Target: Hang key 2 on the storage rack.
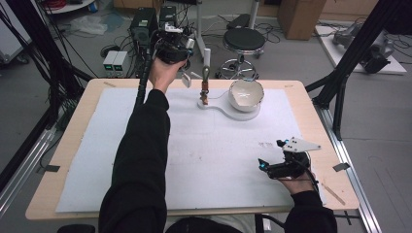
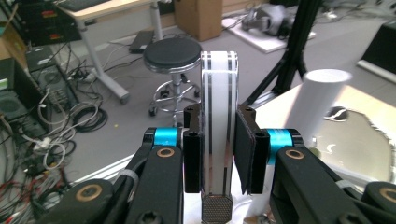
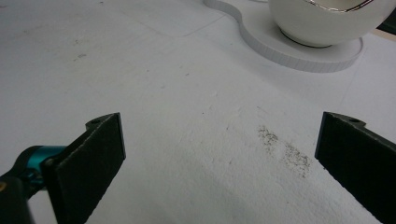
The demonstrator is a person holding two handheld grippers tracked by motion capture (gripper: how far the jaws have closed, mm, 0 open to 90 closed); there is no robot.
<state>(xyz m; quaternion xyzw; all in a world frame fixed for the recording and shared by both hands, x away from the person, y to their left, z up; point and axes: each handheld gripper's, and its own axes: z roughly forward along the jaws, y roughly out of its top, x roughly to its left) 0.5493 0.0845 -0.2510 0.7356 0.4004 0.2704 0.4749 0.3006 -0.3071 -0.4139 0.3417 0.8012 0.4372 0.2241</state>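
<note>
My left gripper (image 2: 218, 119) is shut on a flat white bar with dark stripes (image 2: 219, 79) and a knurled metal end, held upright between the pads. In the high view the left gripper (image 1: 180, 44) is raised past the table's far edge, left of a white cylinder (image 1: 207, 56). A white bowl with a silver rim (image 1: 246, 94) sits on a white keyhole-shaped base (image 1: 228, 110). A small upright tool (image 1: 205, 86) stands on the base's narrow end. My right gripper (image 1: 270, 155) rests open at the front right, with nothing between its jaws (image 3: 219, 140).
A white mat (image 1: 97, 160) covers the wooden table (image 1: 311, 102). Behind the table stand a black stool (image 1: 244, 41), power units and loose cables (image 1: 116, 60) on the floor. Black frame posts (image 1: 340, 92) rise at the table's right side.
</note>
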